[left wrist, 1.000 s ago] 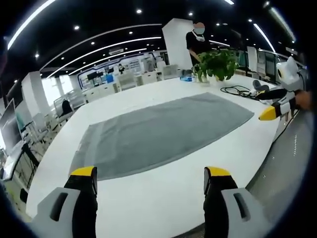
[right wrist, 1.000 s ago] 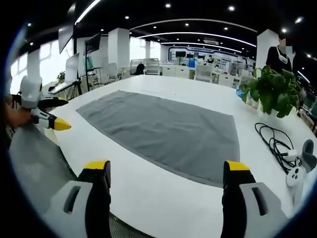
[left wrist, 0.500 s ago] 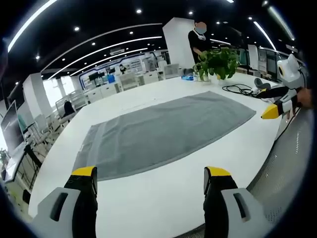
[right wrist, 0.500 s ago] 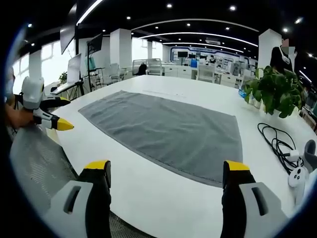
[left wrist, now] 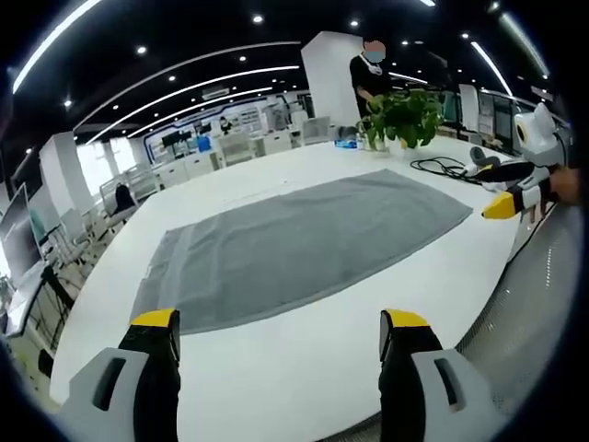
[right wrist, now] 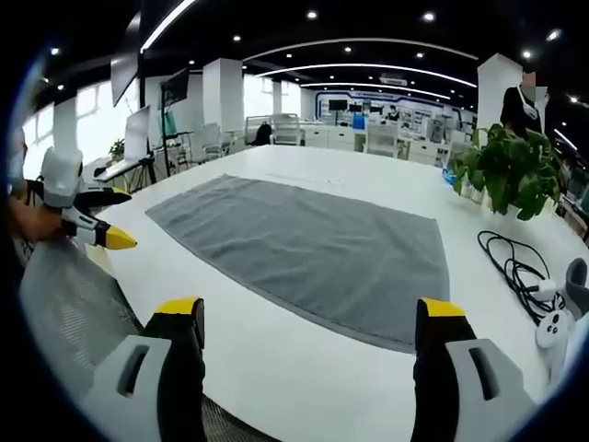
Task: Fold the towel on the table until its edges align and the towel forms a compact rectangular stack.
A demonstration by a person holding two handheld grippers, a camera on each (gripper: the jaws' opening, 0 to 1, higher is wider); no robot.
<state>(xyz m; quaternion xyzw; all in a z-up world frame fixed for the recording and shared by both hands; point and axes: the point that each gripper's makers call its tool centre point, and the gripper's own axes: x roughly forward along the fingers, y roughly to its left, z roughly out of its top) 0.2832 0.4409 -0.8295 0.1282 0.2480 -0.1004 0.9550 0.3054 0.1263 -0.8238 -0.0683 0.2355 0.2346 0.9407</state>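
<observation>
A grey towel (left wrist: 294,241) lies spread flat on the white table (left wrist: 276,378); in the right gripper view the towel (right wrist: 308,244) stretches across the middle. My left gripper (left wrist: 279,333) hovers open near the table's front edge, short of the towel, nothing between its jaws. My right gripper (right wrist: 311,322) is open too, just before the towel's near edge. The right gripper (left wrist: 506,204) enters the left gripper view at the right. The left gripper (right wrist: 106,237) enters the right gripper view at the left, held by a hand.
A potted plant (right wrist: 511,170) stands at the table's far side, a person (left wrist: 368,78) behind it. A black cable (right wrist: 511,267) and a white controller (right wrist: 549,327) lie right of the towel. A grey mesh chair (right wrist: 64,295) sits beside the table.
Both views have shifted only slightly with the hands. The towel lies as before and both grippers stay open.
</observation>
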